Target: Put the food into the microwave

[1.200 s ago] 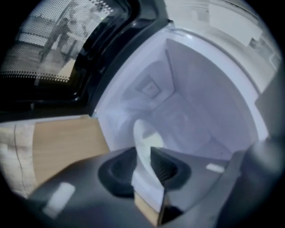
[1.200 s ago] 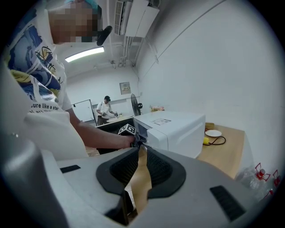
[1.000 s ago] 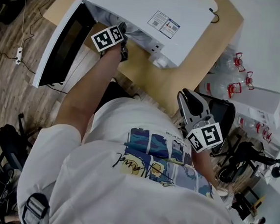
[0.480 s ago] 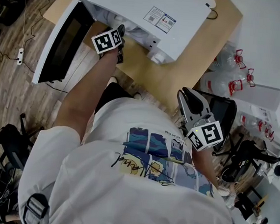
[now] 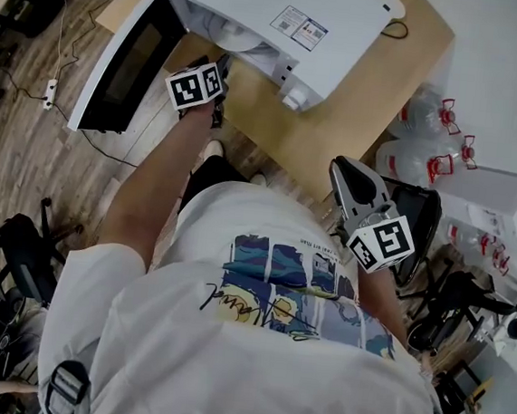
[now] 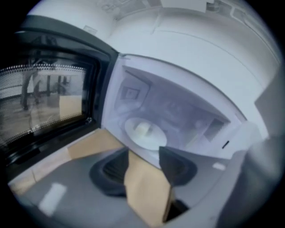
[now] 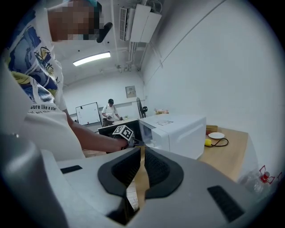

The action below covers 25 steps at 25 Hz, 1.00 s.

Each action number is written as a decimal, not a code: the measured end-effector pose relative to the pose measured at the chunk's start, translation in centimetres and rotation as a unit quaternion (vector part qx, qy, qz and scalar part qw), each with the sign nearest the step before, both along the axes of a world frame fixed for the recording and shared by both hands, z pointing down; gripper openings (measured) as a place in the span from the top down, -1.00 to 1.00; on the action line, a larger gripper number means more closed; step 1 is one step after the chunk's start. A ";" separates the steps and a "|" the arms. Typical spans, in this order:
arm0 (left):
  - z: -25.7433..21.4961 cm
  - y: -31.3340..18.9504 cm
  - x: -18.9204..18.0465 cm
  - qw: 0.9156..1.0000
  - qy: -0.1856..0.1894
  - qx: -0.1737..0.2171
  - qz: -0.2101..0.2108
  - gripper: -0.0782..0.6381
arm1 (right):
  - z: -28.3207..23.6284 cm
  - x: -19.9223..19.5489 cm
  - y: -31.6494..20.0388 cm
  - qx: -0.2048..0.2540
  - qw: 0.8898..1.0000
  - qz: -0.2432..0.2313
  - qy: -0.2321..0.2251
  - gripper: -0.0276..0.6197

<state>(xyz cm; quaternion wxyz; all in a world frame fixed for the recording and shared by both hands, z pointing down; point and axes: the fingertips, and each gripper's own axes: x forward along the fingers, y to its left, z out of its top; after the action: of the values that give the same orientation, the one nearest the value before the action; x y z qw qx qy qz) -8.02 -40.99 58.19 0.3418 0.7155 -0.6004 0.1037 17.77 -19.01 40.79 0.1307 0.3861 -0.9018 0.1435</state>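
Note:
The white microwave [image 5: 286, 13] stands on the wooden table [image 5: 359, 102] with its door [image 5: 127, 61] swung open to the left. Inside the cavity lies a white plate [image 6: 142, 131] with a pale piece of food on it; the plate [image 5: 231, 35] also shows from above. My left gripper [image 5: 223, 63] is just outside the opening, and its jaws [image 6: 142, 167] are closing with only bare table between them. My right gripper [image 5: 354, 182] hangs back near the person's body, jaws together on nothing [image 7: 141, 171].
A small white dish [image 7: 217, 135], a yellow object [image 7: 208, 143] and a cable lie at the table's far end. Water jugs [image 5: 417, 162] and a black chair [image 5: 412, 216] stand to the right. A power strip [image 5: 49, 92] lies on the floor at left.
My left gripper has drawn back out of the microwave's opening toward the table edge, and the plate now shows inside the cavity. The right gripper has stayed put.

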 end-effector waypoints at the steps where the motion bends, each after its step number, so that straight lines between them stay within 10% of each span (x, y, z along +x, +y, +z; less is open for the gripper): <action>1: -0.2 0.7 0.0 1.000 -0.006 0.000 0.006 0.21 | 0.0 0.0 0.2 0.001 1.000 -0.003 0.000 0.83; 7: -1.4 5.4 0.6 0.999 0.006 0.002 0.031 0.68 | 0.4 0.0 1.6 0.002 1.000 -0.023 -0.003 0.86; 25: -7.6 17.9 5.8 0.983 0.047 0.049 0.173 0.76 | 0.5 -1.7 4.7 0.009 0.996 -0.087 -0.004 0.88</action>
<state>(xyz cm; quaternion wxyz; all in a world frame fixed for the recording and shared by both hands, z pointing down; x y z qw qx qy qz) -2.20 -23.11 50.55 0.3111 0.8286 -0.4551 0.0975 16.08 -14.32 41.32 0.1358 0.3066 -0.9338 0.1248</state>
